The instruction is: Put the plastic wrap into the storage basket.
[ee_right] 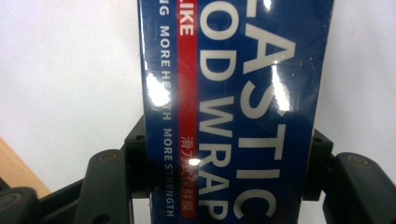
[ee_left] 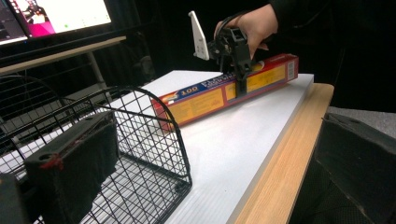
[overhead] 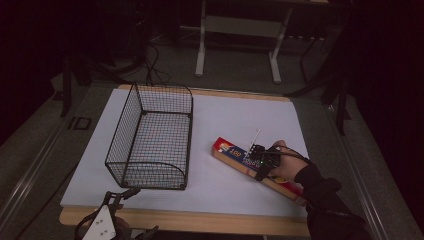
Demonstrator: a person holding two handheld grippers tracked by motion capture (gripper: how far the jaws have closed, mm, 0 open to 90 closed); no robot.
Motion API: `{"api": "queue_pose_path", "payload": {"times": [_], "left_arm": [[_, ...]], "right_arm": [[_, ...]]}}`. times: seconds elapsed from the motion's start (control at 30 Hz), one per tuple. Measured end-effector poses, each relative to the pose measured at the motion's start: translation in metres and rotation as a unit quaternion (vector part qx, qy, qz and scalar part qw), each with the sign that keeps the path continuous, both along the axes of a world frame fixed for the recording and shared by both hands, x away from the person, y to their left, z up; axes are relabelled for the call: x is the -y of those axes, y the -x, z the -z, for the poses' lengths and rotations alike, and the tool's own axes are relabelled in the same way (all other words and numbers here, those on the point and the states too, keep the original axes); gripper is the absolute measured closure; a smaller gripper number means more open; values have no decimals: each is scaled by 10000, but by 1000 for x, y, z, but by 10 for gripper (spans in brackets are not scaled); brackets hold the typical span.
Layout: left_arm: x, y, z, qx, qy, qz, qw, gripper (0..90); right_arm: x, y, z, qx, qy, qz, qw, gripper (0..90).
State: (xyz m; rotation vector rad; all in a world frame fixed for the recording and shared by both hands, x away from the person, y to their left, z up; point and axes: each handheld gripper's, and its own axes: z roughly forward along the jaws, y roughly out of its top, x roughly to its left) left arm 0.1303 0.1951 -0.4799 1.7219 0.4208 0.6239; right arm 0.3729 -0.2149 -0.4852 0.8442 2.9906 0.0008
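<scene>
A long blue, red and yellow plastic food wrap box lies aslant on the right half of the white board. My right gripper comes down on the box's middle, a jaw pressed against each long side, shut on it. In the right gripper view the box runs up between the jaws of that gripper. The left gripper view shows the box with the right gripper over it. My left gripper hovers at the table's near left edge, open and holding nothing.
A black wire basket stands on the left half of the board, with nothing in it; its near corner is just in front of my left gripper. A wooden table edge runs along the front. Dark floor and table legs lie beyond.
</scene>
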Motion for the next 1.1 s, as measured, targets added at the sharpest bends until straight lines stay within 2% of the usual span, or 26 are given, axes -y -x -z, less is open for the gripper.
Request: {"api": "queue_pose_path", "payload": {"times": [0.07,0.2,0.3,0.4,0.53,0.57,0.73,0.93,1.1], "left_arm": [[0,0,0,-1,0,-1,10000,3],[0,0,0,-7,0,-11,10000,2],[0,0,0,-8,-7,-16,10000,3],[1,0,0,-6,-9,-19,10000,2],[1,0,0,-7,-16,-18,10000,2],[1,0,0,-7,-16,-17,10000,2],[1,0,0,-7,-5,-17,10000,2],[0,0,0,-3,4,-19,10000,2],[0,0,0,-4,12,-17,10000,2]], "right_arm": [[2,0,-4,12,-22,248,9997,400],[5,0,-13,-111,-175,775,9968,398],[6,1,-19,84,-220,977,9949,398],[7,0,-27,220,-334,1321,9904,399],[7,-1,-36,324,-467,1503,9870,399],[6,-1,-42,369,-562,1624,9844,399],[-2,-3,-56,532,-677,1991,9762,400],[-13,-7,-77,703,-819,2180,9700,400],[-24,-9,-93,816,-903,2192,9680,400]]}}
